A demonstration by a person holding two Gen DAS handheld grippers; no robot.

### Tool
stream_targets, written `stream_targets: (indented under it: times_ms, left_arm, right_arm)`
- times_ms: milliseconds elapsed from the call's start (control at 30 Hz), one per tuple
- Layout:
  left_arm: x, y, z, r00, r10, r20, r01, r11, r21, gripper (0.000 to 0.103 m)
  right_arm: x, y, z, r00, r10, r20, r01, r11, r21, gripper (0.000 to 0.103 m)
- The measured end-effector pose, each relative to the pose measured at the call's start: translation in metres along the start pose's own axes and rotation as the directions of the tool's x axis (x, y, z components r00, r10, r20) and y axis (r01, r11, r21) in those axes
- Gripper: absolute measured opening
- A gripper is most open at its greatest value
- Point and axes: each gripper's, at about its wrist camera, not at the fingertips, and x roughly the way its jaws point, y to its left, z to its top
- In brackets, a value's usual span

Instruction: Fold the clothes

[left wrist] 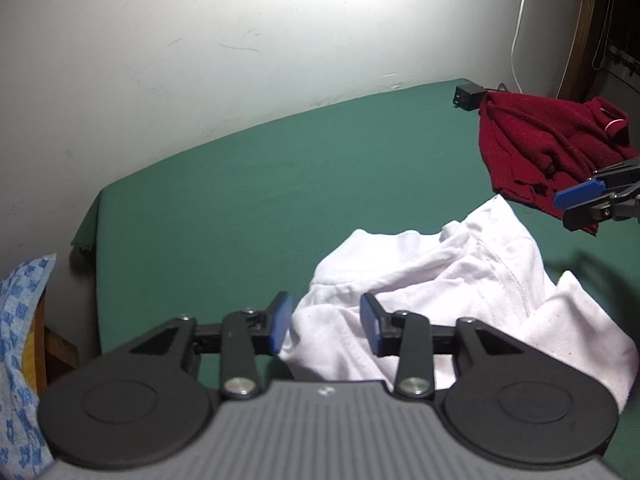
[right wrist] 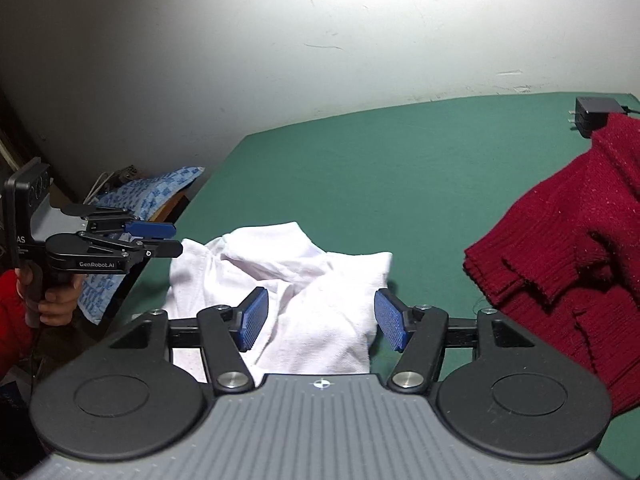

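Note:
A crumpled white garment (left wrist: 440,280) (right wrist: 304,280) lies in a loose heap on the green table cover (left wrist: 280,180) (right wrist: 400,160). My left gripper (left wrist: 326,320) hovers over its left edge, jaws apart, pads clear of the cloth. From the right wrist view the left gripper (right wrist: 160,238) shows side-on at the garment's left, held by a hand (right wrist: 56,304). My right gripper (right wrist: 322,316) stands open over the garment's near side, nothing pinched. It also pokes in at the far right in the left wrist view (left wrist: 576,204). A dark red knitted sweater (left wrist: 540,140) (right wrist: 560,240) lies bunched to the right.
A black power adapter (left wrist: 468,96) (right wrist: 592,114) sits at the table's back right behind the sweater, a white cable (left wrist: 520,20) hanging on the wall above. A blue patterned cloth (left wrist: 16,320) (right wrist: 152,192) lies off the table's left edge. A white wall backs the table.

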Motion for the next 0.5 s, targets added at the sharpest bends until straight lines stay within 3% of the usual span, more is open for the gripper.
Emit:
stream_targets:
  times_ms: [100, 267, 433, 467, 500]
  left_arm:
    - [0.025, 0.001, 0.005, 0.999, -0.003, -0.049, 0.005, 1.0, 0.029, 0.065]
    - [0.057, 0.0, 0.001, 0.989, -0.077, -0.128, 0.085, 0.995, 0.056, 0.053]
    - [0.067, 0.005, 0.0, 0.98, -0.149, -0.13, 0.155, 0.987, 0.036, 0.052]
    - [0.069, 0.008, 0.0, 0.977, -0.167, -0.131, 0.171, 0.985, 0.02, 0.05]
    - [0.069, 0.009, 0.0, 0.976, -0.179, -0.126, 0.182, 0.983, 0.014, 0.045]
  right_arm:
    - [0.019, -0.015, 0.004, 0.999, 0.003, -0.046, -0.002, 0.999, 0.037, 0.062]
    - [0.054, -0.029, 0.01, 0.992, 0.071, -0.102, -0.063, 0.995, 0.076, 0.061]
    - [0.08, -0.022, 0.018, 0.979, 0.13, -0.154, -0.129, 0.992, 0.018, 0.059]
    - [0.083, -0.022, 0.02, 0.979, 0.133, -0.154, -0.134, 0.991, 0.004, 0.057]
    - [0.086, -0.022, 0.022, 0.978, 0.137, -0.159, -0.14, 0.99, -0.003, 0.045]
